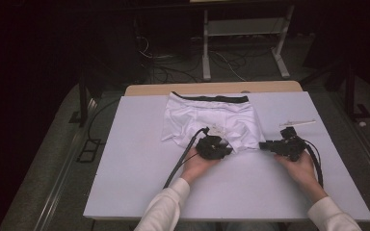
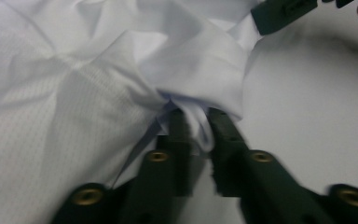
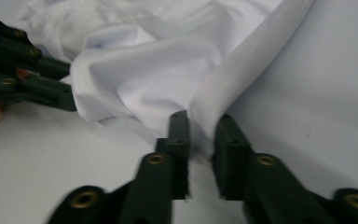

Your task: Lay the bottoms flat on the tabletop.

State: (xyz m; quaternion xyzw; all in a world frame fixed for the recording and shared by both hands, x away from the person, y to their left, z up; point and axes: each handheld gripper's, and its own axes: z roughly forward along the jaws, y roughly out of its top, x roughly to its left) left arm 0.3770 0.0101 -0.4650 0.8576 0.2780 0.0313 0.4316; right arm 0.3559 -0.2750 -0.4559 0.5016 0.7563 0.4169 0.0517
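White boxer shorts [image 1: 207,115] with a black waistband lie flat at the far middle of the white table [image 1: 139,173], waistband away from me. My left gripper [image 1: 226,147] sits at the shorts' near hem, between the legs. In the left gripper view it [image 2: 196,126] is shut on a bunched fold of the white cloth [image 2: 98,93]. My right gripper [image 1: 262,144] is at the near right leg corner. In the right gripper view it [image 3: 201,133] pinches the leg's folded edge [image 3: 223,79]. The two grippers are close together, and each shows in the other's view.
A thin white stick [image 1: 297,122] lies on the table just beyond the right gripper. A wooden table edge [image 1: 212,88] runs behind the white top. A metal frame [image 1: 206,48] and loose cables [image 1: 173,72] stand on the dark floor behind.
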